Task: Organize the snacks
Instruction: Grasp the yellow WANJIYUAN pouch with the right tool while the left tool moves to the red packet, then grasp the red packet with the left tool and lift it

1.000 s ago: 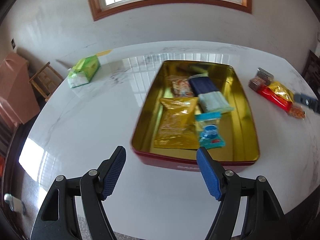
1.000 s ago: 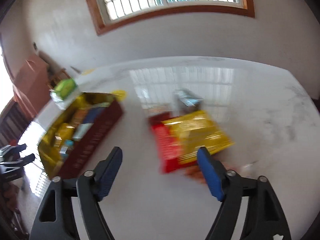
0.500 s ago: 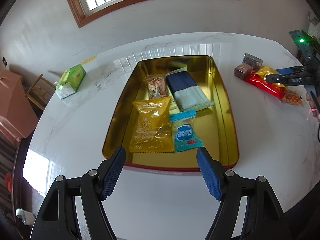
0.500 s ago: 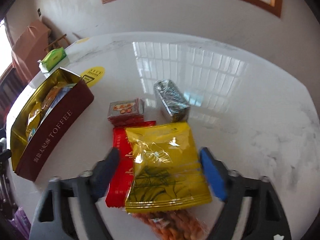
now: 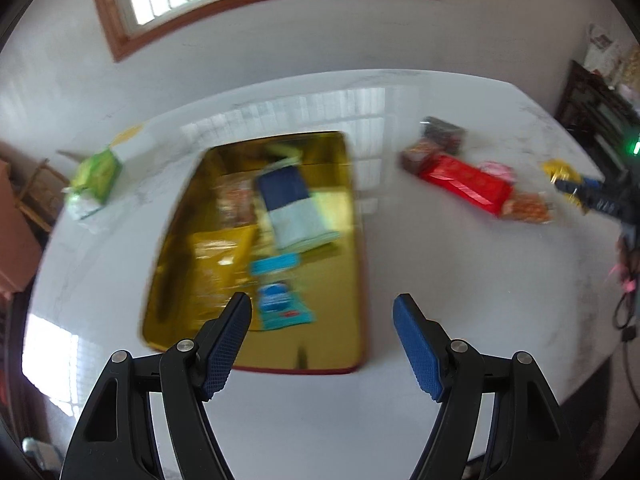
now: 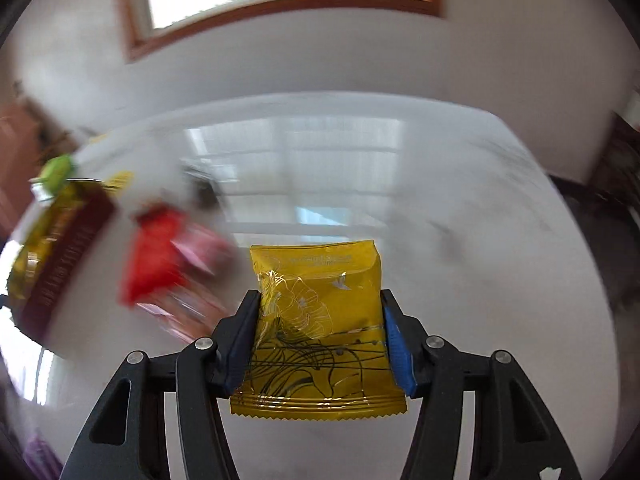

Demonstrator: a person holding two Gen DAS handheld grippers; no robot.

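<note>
While its jaws are closing, the right tool pinches a yellow snack packet by both side edges, clear of the white tabletop. Ahead and to its left lie a red packet and the gold tin. The left tool is spread and empty, the tin's snacks just beyond its tips

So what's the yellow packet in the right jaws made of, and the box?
Yellow packet: looks like glossy plastic or foil film, with crimped serrated end seals and shiny print; the jaws are closing on it. Box: probably tin, with a mirror-like gold interior reflecting its contents.
</note>
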